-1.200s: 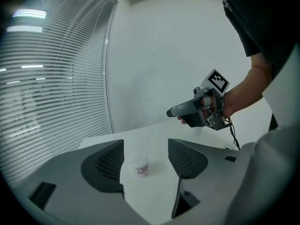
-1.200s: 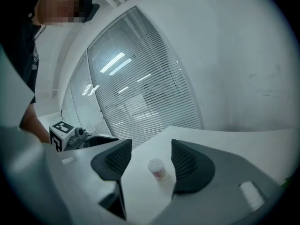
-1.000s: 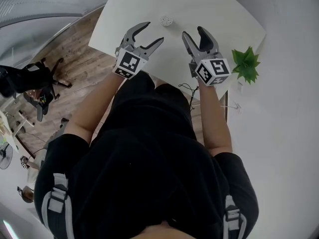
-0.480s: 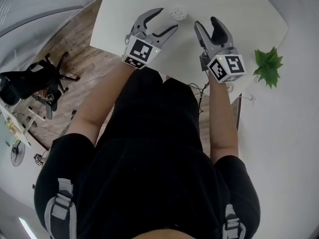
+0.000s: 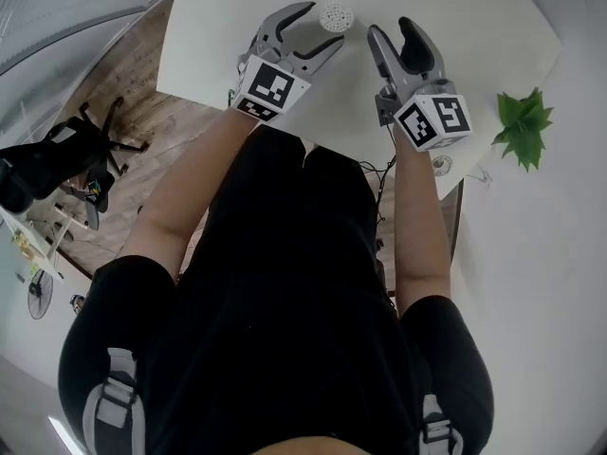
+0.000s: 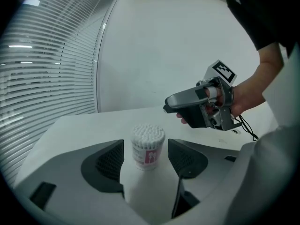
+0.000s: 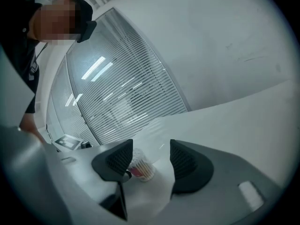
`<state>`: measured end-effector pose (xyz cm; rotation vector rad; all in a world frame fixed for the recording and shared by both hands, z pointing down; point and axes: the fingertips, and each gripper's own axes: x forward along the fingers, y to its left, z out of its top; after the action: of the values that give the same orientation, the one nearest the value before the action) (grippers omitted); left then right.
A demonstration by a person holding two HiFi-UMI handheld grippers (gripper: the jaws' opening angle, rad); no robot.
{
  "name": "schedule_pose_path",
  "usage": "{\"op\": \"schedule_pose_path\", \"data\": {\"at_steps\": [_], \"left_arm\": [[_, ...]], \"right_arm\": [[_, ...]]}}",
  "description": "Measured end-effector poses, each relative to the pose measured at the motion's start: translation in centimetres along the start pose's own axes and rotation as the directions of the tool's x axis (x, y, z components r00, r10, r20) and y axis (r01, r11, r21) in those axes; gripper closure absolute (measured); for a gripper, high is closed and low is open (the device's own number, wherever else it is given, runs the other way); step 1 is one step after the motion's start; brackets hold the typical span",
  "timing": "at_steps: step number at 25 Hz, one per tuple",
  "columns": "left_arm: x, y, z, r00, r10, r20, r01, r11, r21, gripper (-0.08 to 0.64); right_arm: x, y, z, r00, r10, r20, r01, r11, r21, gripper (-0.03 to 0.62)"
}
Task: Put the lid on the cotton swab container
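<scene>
Left gripper view gives the clearest look at the small clear plastic cotton swab container (image 6: 147,146). It is a round tub with a pink-and-white label, packed with white swab heads and standing upright on the white tabletop (image 5: 474,27). Its top is bare, with no lid on it, so by my reading the main step is not yet done.

I can't pick out a lid for certain anywhere. The right gripper view shows a faint see-through shape (image 7: 157,142) between that gripper's pads. It may be a clear lid, but it is too washed out to say, and no lid lies in sight on the table.

The left gripper (image 5: 319,28) has its jaws spread wide on either side of the tub, with white table showing on each side, so it touches nothing. From above, the tub sits just past its tips, near the far edge of the table. The right gripper (image 5: 391,28) hangs just beside it on the right, pointing at the tub. Its jaws are wide apart and closing a little, and the pads are not pressing on anything I can make out.

What seems left is to steady the tub, bring the lid over its mouth and press it down.

A small green potted plant (image 5: 524,124) stands well apart at the table's right end.
</scene>
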<state>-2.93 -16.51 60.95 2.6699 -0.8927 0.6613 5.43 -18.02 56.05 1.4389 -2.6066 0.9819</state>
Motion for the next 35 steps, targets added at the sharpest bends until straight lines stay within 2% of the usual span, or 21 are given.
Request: {"op": "schedule_pose_path", "data": {"at_steps": [7,11,14,16,22,27,31,35], "left_arm": [[1.0,-0.6,-0.4,1.000,0.000,-0.010,0.000,1.000,-0.010,0.272],[1.3,-0.5,0.0,1.000,0.012,0.007,-0.012,1.000,0.015,0.274],[1.4,-0.3,0.0,1.000,0.021,0.009,-0.021,1.000,0.016,0.316],[1.5,-0.4,-0.2,1.000,0.020,0.001,-0.020,1.000,0.009,0.316],[1.2,-0.3,-0.6,0.999,0.032,-0.013,-0.032,0.999,-0.004,0.319],[1.3,-0.3,-0.3,0.999,0.038,0.005,-0.038,0.999,0.011,0.321],[1.3,-0.4,-0.4,0.999,0.040,0.004,-0.040,0.999,0.007,0.321],[1.2,-0.4,-0.4,0.999,0.036,0.010,-0.036,0.999,0.010,0.322]], "right_arm": [[0.3,-0.2,-0.3,1.000,0.010,0.007,-0.010,1.000,0.008,0.351],[0.6,-0.2,-0.5,1.000,0.021,0.011,-0.021,1.000,0.023,0.354],[0.8,-0.1,-0.7,0.999,0.031,0.010,-0.031,0.999,0.037,0.356],[0.7,-0.1,-0.8,0.999,0.032,0.014,-0.032,0.998,0.045,0.365],[0.5,-0.2,-0.4,0.998,0.038,0.043,-0.042,0.994,0.097,0.421],[0.4,-0.9,-0.2,0.997,0.034,0.073,-0.045,0.987,0.154,0.459],[0.1,-1.3,0.1,0.995,0.030,0.097,-0.047,0.981,0.187,0.528],[0.1,-0.7,0.6,0.993,0.048,0.110,-0.069,0.978,0.195,0.529]]}}
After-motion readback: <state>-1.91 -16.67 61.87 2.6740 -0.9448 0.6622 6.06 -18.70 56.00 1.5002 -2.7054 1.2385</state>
